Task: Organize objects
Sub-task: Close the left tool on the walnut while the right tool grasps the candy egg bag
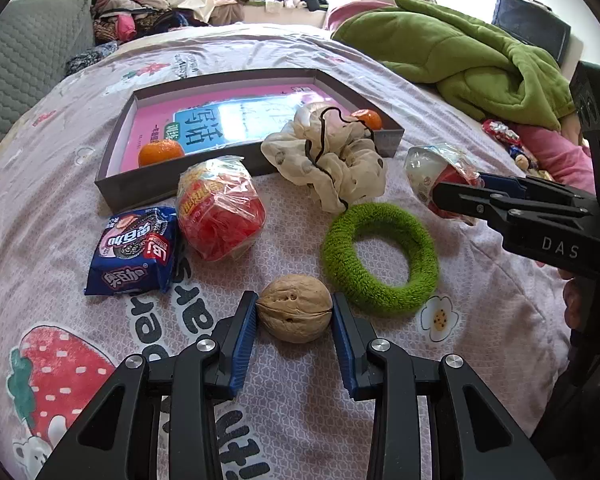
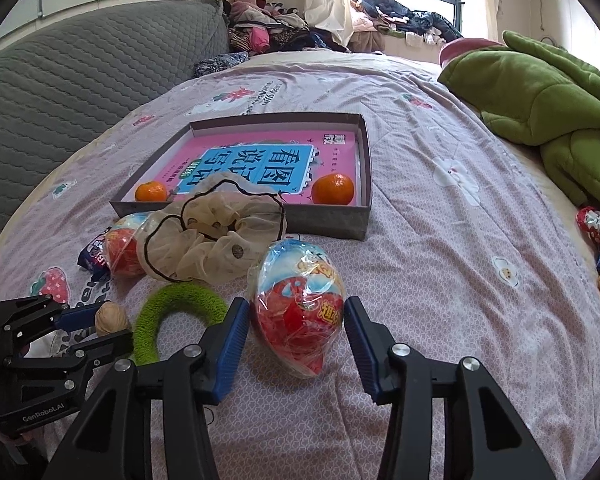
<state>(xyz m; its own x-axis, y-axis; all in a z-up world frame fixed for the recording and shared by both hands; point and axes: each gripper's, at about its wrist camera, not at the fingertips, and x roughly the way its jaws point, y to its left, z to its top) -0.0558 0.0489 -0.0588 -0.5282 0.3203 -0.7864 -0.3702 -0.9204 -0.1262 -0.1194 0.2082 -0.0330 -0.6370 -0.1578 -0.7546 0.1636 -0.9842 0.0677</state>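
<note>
A bed (image 2: 440, 240) with a pink patterned quilt carries everything, with a green blanket (image 2: 540, 96) bunched along its right side and a grey quilted cushion (image 2: 80, 80) on the left. Near the middle lies a shallow grey box (image 2: 328, 220) lined with a pink book, and two oranges sit inside it, one in the near left corner (image 1: 161, 151) and one in the near right corner (image 2: 333, 189). A cream scrunchie (image 1: 332, 160) leans against the box's front wall, and a green fuzzy ring (image 1: 380, 258) lies just in front of it. To the left of these sit a red snack in clear wrap (image 1: 220, 212) and, touching it, a blue cookie packet (image 1: 134, 252). The right gripper (image 2: 296, 320) straddles a wrapped toy egg (image 2: 298, 300) resting on the quilt, its left pad against the wrapper and its right pad at the wrapper's edge; whether it grips I cannot tell. The left gripper (image 1: 295, 312) is clenched on a walnut (image 1: 295, 308), both blue pads pressing its sides, just beside the green ring.
</note>
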